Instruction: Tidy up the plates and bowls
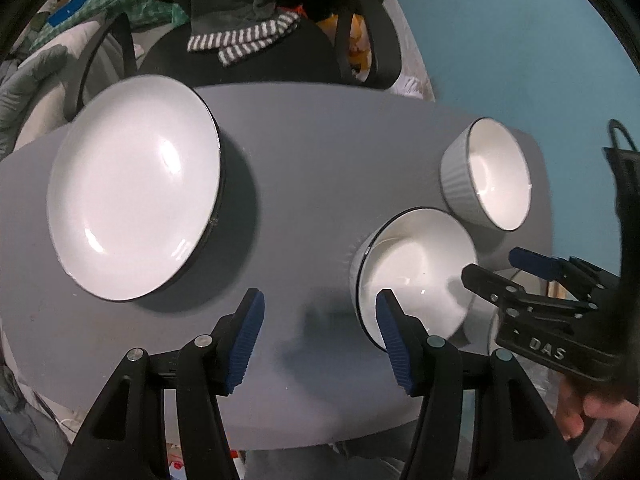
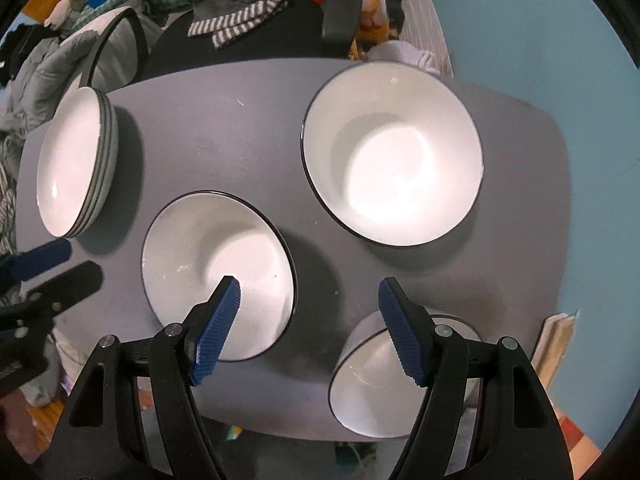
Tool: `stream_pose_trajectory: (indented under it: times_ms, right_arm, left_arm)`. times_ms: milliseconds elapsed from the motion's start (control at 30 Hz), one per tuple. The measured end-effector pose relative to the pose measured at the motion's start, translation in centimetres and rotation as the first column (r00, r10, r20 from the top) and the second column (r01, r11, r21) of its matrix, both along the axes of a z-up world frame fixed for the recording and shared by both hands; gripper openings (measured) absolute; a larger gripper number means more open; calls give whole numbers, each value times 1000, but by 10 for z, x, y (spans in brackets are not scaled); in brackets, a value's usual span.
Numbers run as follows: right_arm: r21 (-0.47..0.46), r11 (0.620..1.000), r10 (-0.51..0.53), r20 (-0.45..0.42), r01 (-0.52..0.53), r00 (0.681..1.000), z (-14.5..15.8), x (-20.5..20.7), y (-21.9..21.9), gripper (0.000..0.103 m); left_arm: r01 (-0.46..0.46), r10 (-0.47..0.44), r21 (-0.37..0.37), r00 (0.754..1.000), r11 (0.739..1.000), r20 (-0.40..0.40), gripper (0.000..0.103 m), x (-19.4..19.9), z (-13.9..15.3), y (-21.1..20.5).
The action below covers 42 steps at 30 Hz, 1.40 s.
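Observation:
A stack of white plates with dark rims (image 1: 132, 188) sits on the left of the grey table (image 1: 312, 160). My left gripper (image 1: 320, 304) hangs open over bare table between the plates and a white bowl (image 1: 416, 272). A ribbed white bowl (image 1: 488, 172) stands farther right. In the right wrist view my right gripper (image 2: 309, 286) is open, its left finger above the middle bowl (image 2: 216, 276) and its right finger above a near bowl (image 2: 380, 380). A larger bowl (image 2: 392, 152) lies beyond, and the plate stack (image 2: 76, 164) is at far left. Neither gripper holds anything.
A dark chair with a striped cloth (image 1: 244, 40) stands behind the table. Clothes and bedding (image 2: 44, 68) pile up at the left. The blue floor (image 1: 520, 40) shows on the right. Each gripper shows in the other's view: right gripper (image 1: 490, 264), left gripper (image 2: 80, 260).

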State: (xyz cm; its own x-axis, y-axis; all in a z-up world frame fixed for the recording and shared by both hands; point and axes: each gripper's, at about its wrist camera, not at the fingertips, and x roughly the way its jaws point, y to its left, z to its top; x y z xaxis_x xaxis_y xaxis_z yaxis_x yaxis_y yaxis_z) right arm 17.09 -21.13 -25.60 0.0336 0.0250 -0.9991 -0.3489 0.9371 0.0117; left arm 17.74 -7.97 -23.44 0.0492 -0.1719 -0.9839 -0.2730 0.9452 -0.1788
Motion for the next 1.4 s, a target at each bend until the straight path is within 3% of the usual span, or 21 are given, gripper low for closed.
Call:
stream_pose_trajectory:
  times_ms: [233, 500, 767, 933, 1200, 1400]
  right_arm:
    - [2, 1000, -5, -23, 5, 1000, -17, 2, 1, 71]
    - [13, 999, -45, -28, 45, 999, -34, 7, -5, 71]
    - [4, 1000, -11, -40, 11, 999, -44, 5, 0, 69]
    - [22, 1000, 0, -58, 1, 998, -44, 8, -1, 55]
    - [44, 999, 21, -92, -17, 996, -46, 14, -5, 34]
    - [58, 997, 52, -116, -46, 992, -51, 8, -1, 16]
  left_arm:
    - [6, -7, -13, 999, 1000, -49, 59, 3, -27, -7]
    - [19, -20, -12, 997, 1000, -76, 59, 14, -42, -15]
    - [21, -21, 1, 995, 1000, -98, 59, 16, -51, -24]
    - [30, -30, 2, 996, 1000, -89, 59, 16, -51, -29]
    - [37, -36, 3, 994, 999, -102, 31, 15, -52, -31]
    - [28, -32, -34, 993, 999, -110, 17, 13, -51, -31]
